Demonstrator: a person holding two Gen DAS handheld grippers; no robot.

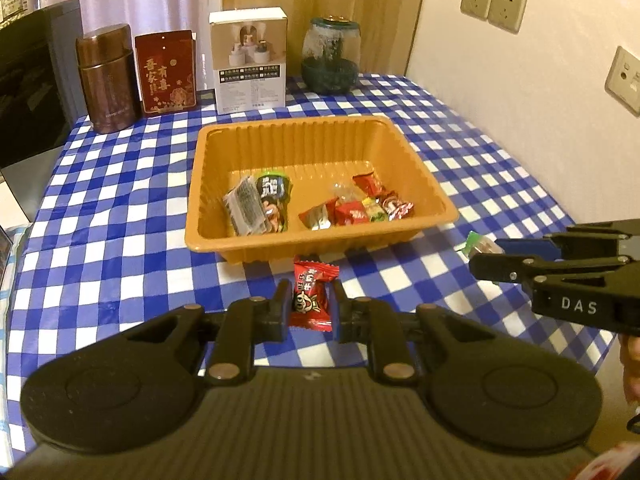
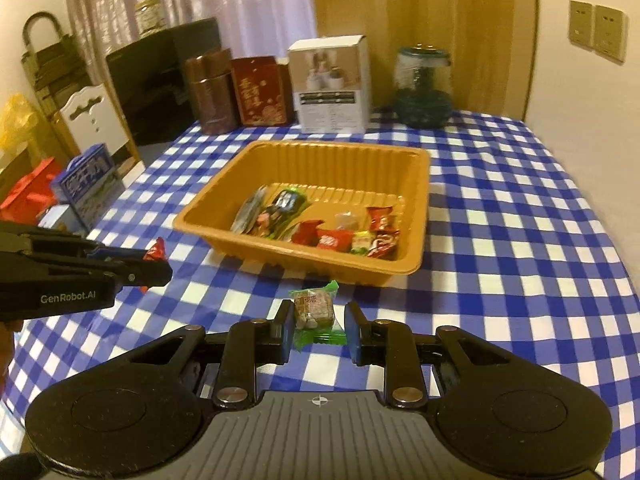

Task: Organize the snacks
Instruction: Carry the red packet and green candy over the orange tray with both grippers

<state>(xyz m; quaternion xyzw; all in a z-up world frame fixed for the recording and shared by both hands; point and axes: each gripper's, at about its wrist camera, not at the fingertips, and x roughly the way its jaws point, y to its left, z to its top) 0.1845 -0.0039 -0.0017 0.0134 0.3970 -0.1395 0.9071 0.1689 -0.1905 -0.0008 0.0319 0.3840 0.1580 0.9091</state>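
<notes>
While the orange tray (image 1: 320,236) sits in the middle of both frames on the blue and white checked tablecloth (image 1: 120,208), each gripper holds one snack above the cloth in front of it. In the left wrist view, the left gripper (image 1: 311,307) is at the lower centre, its jaws closed together on a red candy (image 1: 313,295) that stands upright between the pads. In the right wrist view, the right gripper (image 2: 318,326) is also at the lower centre and is clamped on a green-wrapped candy (image 2: 316,312), the pads pressing the wrapper from both sides. Inside the tray lie several snacks (image 1: 316,204): a grey packet and a dark green one on the left, small red pieces on the right. Along the upper part of the frames stand a brown canister (image 1: 107,80), a red box (image 1: 166,73), a white box (image 1: 250,62) and a glass jar (image 1: 331,55).
</notes>
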